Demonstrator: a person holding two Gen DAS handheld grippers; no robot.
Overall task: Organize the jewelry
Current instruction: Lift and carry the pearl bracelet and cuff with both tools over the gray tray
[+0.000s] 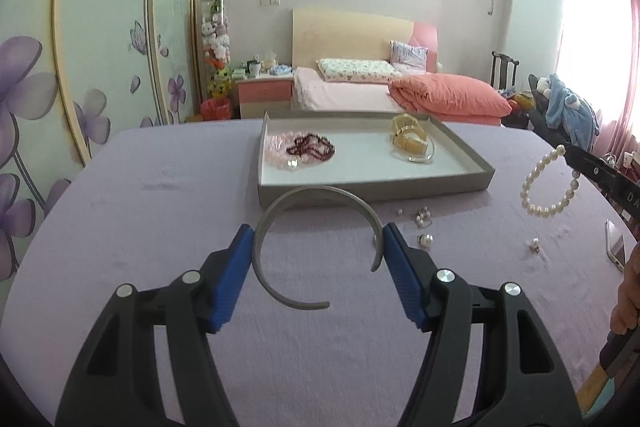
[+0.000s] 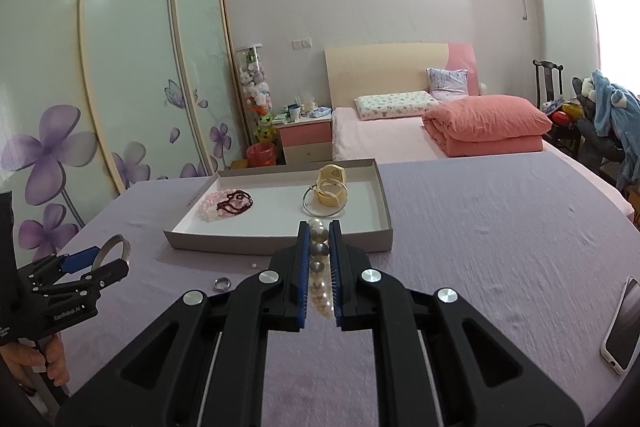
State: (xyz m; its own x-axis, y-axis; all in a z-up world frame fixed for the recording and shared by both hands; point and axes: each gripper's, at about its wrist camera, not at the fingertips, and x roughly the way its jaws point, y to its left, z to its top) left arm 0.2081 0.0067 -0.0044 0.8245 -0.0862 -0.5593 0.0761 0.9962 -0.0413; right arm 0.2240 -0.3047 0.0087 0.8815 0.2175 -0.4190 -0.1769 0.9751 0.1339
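Note:
A grey metal open bangle [image 1: 316,190] sits between the blue pads of my left gripper [image 1: 318,227], which is shut on its two sides above the lilac cloth. In the right wrist view the same bangle [image 2: 114,243] and left gripper [image 2: 108,259] show at the far left. My right gripper [image 2: 319,225] is shut on a white pearl bracelet [image 2: 319,267]. From the left wrist view that pearl bracelet [image 1: 548,183] hangs as a loop under the right gripper [image 1: 568,151]. Both are held just short of the grey tray [image 1: 376,183], also [image 2: 280,247].
Inside the tray lie pink and dark red bead bracelets [image 1: 308,149], a yellow band [image 1: 410,137] and a thin clear hoop [image 1: 420,158]. Loose pearl pieces [image 1: 424,221] and a ring [image 2: 222,283] lie on the cloth. A phone [image 2: 624,323] rests at the right edge.

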